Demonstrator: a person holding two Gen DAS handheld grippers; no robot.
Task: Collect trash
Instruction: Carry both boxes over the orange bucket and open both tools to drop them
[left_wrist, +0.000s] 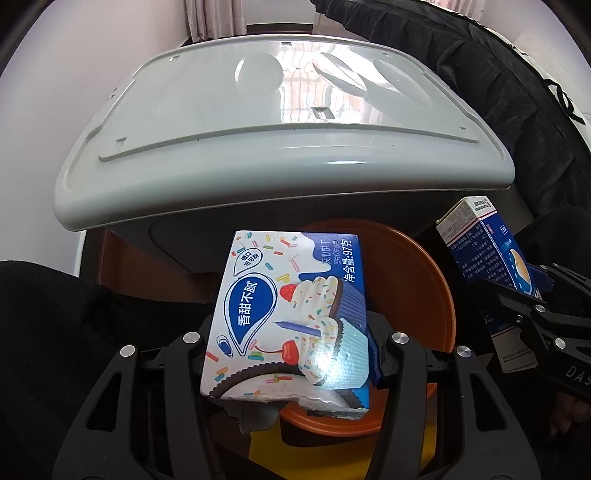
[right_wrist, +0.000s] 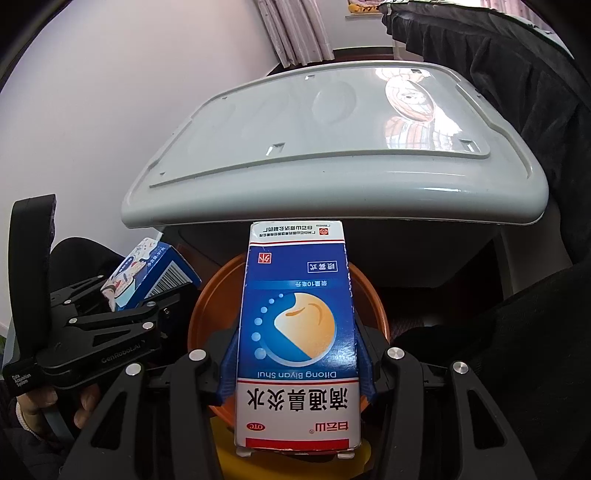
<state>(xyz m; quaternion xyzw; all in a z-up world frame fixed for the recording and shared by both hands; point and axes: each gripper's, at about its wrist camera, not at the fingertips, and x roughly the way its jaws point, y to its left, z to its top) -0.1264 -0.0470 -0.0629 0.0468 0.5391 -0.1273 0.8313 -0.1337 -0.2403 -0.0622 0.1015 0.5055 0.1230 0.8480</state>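
Observation:
My left gripper (left_wrist: 291, 354) is shut on a white and blue cookie box (left_wrist: 288, 314) with cupcake pictures, held above an orange bin (left_wrist: 424, 280). My right gripper (right_wrist: 297, 369) is shut on a blue and white medicine box (right_wrist: 295, 332), also over the orange bin (right_wrist: 210, 310). Each gripper shows in the other's view: the right one with its medicine box (left_wrist: 487, 251) at the right of the left wrist view, the left one with its cookie box (right_wrist: 147, 280) at the left of the right wrist view.
A grey-white raised lid (left_wrist: 258, 140) hangs over the bin and also fills the upper right wrist view (right_wrist: 332, 155). Black fabric (left_wrist: 517, 92) lies at the upper right. A yellow object (left_wrist: 424, 458) sits below the bin. A pale wall is at the left.

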